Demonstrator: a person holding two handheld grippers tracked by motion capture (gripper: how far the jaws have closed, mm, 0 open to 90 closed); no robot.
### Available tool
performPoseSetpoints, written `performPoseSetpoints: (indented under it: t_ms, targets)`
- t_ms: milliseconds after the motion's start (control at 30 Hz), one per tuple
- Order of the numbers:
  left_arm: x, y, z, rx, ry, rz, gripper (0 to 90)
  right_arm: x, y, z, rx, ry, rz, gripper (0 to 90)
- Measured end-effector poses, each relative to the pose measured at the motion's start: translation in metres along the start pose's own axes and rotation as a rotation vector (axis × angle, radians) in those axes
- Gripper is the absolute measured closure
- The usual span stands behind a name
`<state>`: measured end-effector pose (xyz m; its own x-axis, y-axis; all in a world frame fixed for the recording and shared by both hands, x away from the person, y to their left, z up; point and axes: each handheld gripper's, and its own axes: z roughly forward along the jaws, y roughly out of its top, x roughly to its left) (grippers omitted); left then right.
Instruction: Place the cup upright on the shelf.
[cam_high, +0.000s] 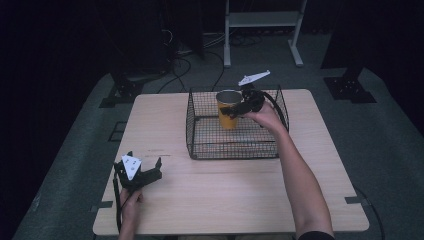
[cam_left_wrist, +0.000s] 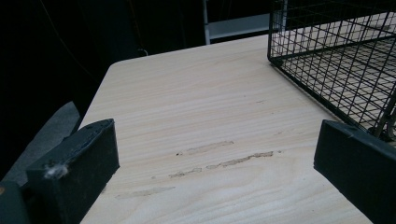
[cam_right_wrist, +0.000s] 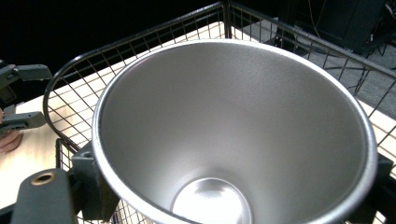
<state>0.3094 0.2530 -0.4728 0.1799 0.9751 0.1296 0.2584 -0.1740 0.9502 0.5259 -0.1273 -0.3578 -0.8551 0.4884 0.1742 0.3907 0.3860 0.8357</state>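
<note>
Yellow on the outside and brushed silver metal within, the tapered cup (cam_high: 228, 110) stands upright inside the black wire-mesh basket (cam_high: 200, 135), towards its far side. The right gripper (cam_high: 239, 108) grasps it: its jaws are clenched on the cup's upper wall just under the rim, one on each side. In the right gripper view the cup's (cam_right_wrist: 233, 135) open mouth faces the camera, its round rim and shiny bottom plain to see, and a black jaw presses against the wall at either lower corner. Whether the cup's base rests on the basket's floor or hangs just above it cannot be told.

The basket sits on the far half of the pale wooden bench (cam_high: 225, 195), a little right of centre, and its curved wire handle (cam_high: 280, 107) rises at the right side, just behind the person's right hand (cam_high: 267, 117). The right forearm reaches in over the basket's near right corner.

Well apart from all this, the left gripper (cam_high: 145, 170) lies near the bench's front left corner, held by the left hand (cam_high: 131, 202). Its jaws are released, standing wide with nothing between them; the left gripper view shows bare wood (cam_left_wrist: 210, 140) between the two black jaws and a corner of the basket (cam_left_wrist: 336, 56) at the upper right.
</note>
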Motion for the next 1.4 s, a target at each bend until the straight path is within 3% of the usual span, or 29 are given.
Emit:
performPoseSetpoints:
  t_ms: [567, 833, 1400]
  targets:
    - [0.0, 0.0, 0.0, -0.002, -0.002, -0.002, 0.0, -0.002, -0.006, 0.026, 0.058, 0.005, 0.01, 13.5]
    - [0.001, 0.0, 0.0, -0.003, -0.003, -0.007, 0.0, -0.006, -0.013, 0.029, 0.095, -0.032, -0.013, 13.5]
    - [0.002, 0.0, 0.0, -0.003, -0.003, -0.01, 0.0, -0.005, -0.021, 0.04, 0.155, -0.036, -0.05, 12.6]
